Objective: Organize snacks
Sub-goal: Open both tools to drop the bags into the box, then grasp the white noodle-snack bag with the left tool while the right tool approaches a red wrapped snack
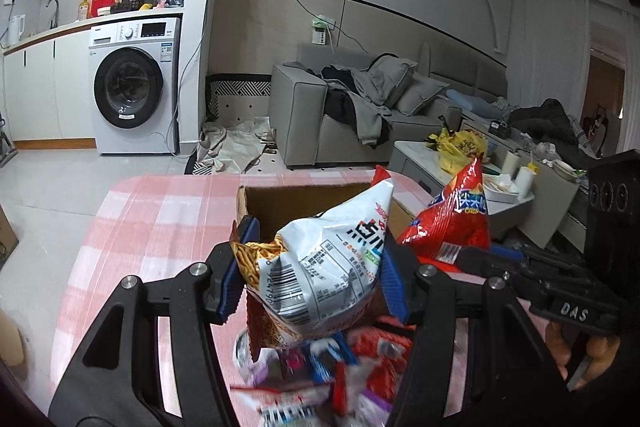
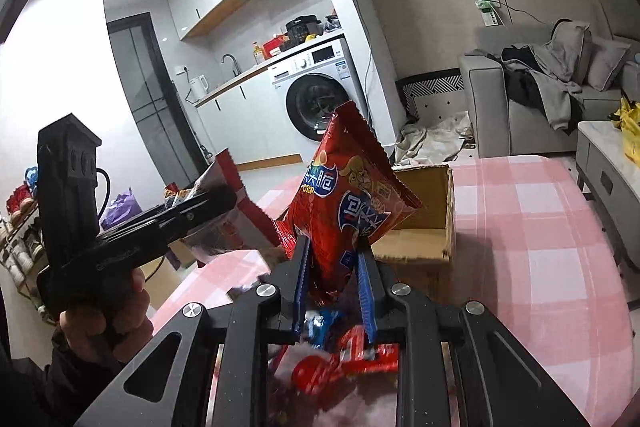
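Observation:
My left gripper [image 1: 314, 247] is shut on a white snack bag [image 1: 340, 247] with a barcode, held above the pink checked table [image 1: 160, 227]. Its blue pads [image 1: 394, 279] press the bag from both sides. Behind the bag stands an open cardboard box [image 1: 304, 201]. My right gripper [image 2: 334, 251] is shut on the lower edge of a red crisp bag [image 2: 348, 195], which stands up in front of the same box [image 2: 428, 215]. The red bag [image 1: 456, 219] also shows at the right of the left wrist view. A blurred pile of small snack packets [image 1: 320, 375] lies below both grippers [image 2: 344, 355].
A hand [image 2: 104, 323] holds the other gripper at the left of the right wrist view. Beyond the table are a washing machine [image 1: 128, 87], a grey sofa [image 1: 360, 107] with clothes, and a low white table [image 1: 480, 171] with a yellow bag.

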